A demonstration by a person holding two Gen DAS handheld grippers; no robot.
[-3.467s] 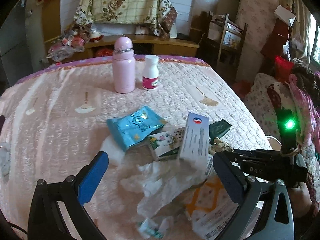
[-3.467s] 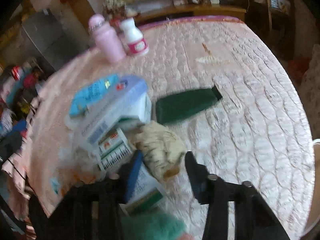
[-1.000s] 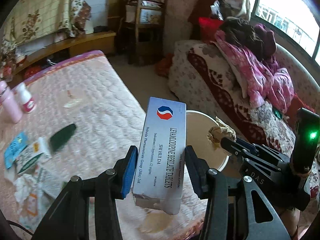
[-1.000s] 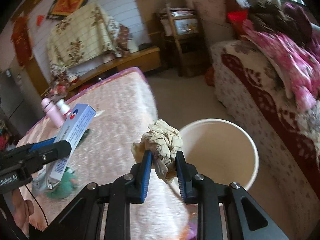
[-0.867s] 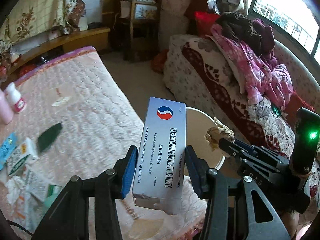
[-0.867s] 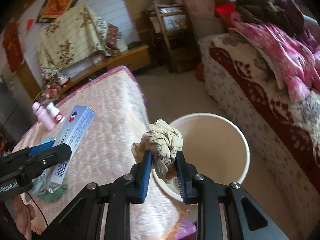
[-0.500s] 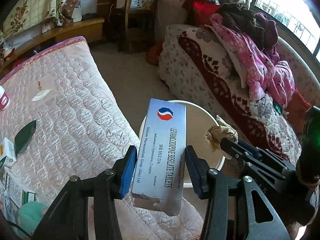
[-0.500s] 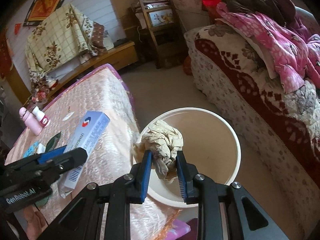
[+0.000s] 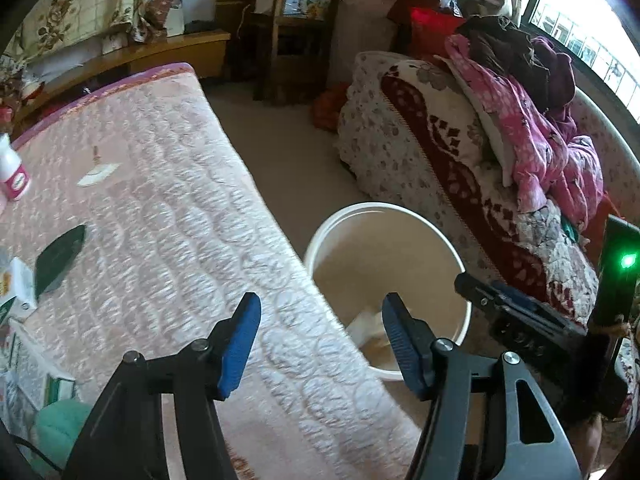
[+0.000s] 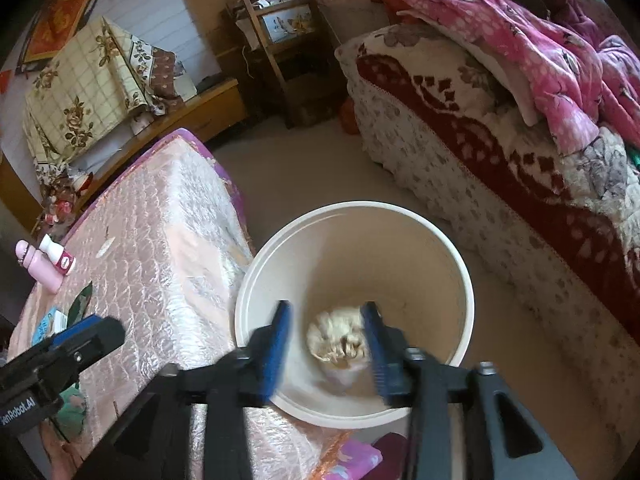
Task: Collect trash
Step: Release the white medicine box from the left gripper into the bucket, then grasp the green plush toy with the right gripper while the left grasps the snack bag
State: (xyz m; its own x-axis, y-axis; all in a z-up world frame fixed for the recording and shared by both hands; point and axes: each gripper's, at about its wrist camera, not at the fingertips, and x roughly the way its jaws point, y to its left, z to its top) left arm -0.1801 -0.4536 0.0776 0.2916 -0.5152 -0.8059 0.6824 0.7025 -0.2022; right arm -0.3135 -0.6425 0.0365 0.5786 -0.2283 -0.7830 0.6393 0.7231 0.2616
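Note:
A cream round trash bin (image 9: 436,240) (image 10: 456,264) stands on the floor beside the pink quilted table (image 9: 160,200) (image 10: 160,240). My left gripper (image 9: 320,344) is open and empty over the table's edge by the bin. A pale box (image 9: 366,326) lies in the bin's bottom. My right gripper (image 10: 328,344) is open above the bin. The crumpled beige paper wad (image 10: 338,338) shows between its fingers, inside the bin, free of them. More trash, a dark green wrapper (image 9: 60,256) and boxes (image 9: 20,288), lies at the table's left.
A white and pink bottle (image 9: 12,176) (image 10: 58,258) and a pink flask (image 10: 36,268) stand far on the table. A sofa with floral covers and pink clothes (image 9: 520,140) (image 10: 540,80) is right of the bin. A wooden chair (image 9: 296,20) stands behind.
Both grippers opened. The left let go of the tablet box and the right let go of the paper wad; both dropped into the bin.

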